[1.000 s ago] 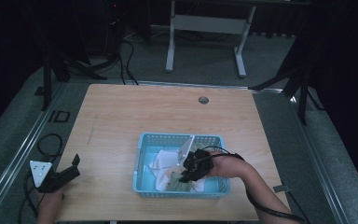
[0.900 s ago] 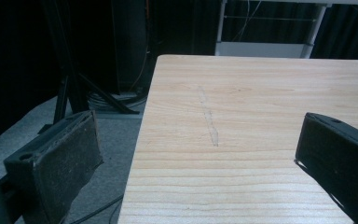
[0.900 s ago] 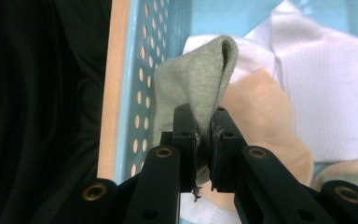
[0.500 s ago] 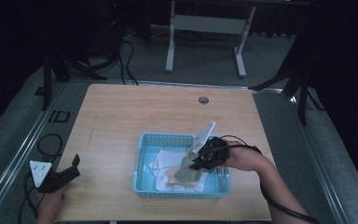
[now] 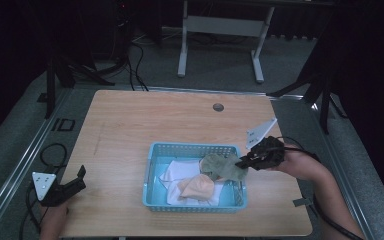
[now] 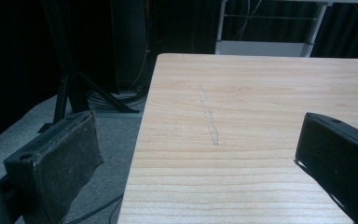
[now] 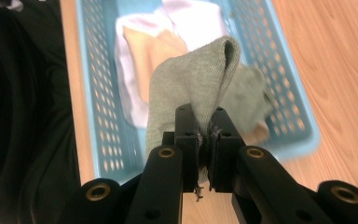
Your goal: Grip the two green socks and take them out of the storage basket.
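Wooden table (image 5: 145, 125): one basket (image 5: 152, 165); right gripper (image 5: 242, 162) jaws clamp one green cloth (image 5: 220, 166); left gripper (image 5: 77, 181) jaws apart.

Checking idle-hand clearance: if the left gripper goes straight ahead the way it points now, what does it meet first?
Nothing, as far as the pictures show. The left gripper is open, and bare wooden table runs on to the far edge. The blue basket looks well off that line.

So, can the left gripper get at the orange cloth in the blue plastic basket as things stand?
Probably yes. The left gripper is open and holds nothing, bare wooden table lies between it and the blue plastic basket, and the orange cloth lies uncovered on top.
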